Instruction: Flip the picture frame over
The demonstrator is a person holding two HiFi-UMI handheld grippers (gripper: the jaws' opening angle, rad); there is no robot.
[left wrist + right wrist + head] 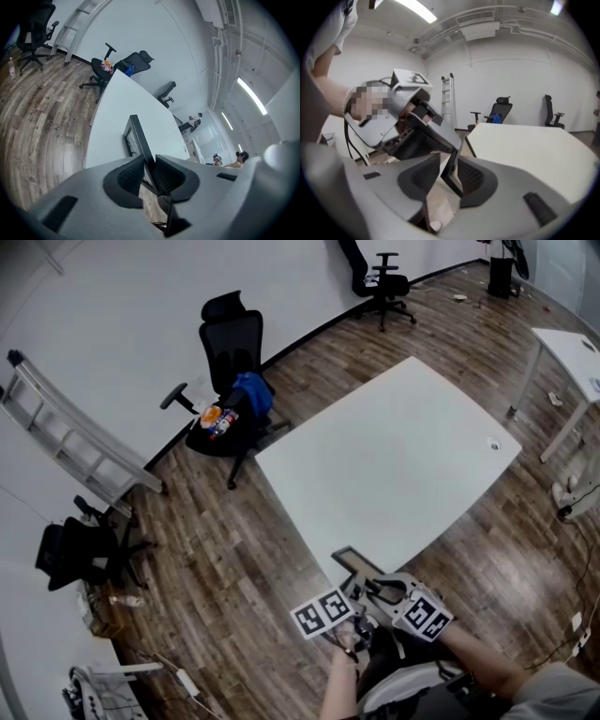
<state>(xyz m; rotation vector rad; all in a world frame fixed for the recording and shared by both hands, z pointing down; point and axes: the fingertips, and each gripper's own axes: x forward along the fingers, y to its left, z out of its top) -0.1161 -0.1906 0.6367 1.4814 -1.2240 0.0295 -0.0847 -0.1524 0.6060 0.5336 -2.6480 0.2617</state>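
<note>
Table [403,456]: white, set at a slant on the wood floor; the task's thing is at its near corner.
Picture frame [359,563]: dark-edged, just at the table's near corner, raised and tilted up on edge between the two grippers, not lying flat.
Left gripper [147,165]: jaws pinched together on the frame's thin edge. This one bears the frame.
Right gripper [449,166]: jaws apart, with the frame's edge standing in the gap and the pads not pressing on it.
Progress: about midway, I judge. The frame is lifted and part-turned; it remains to finish the turn and lay it down on its other face.
</note>
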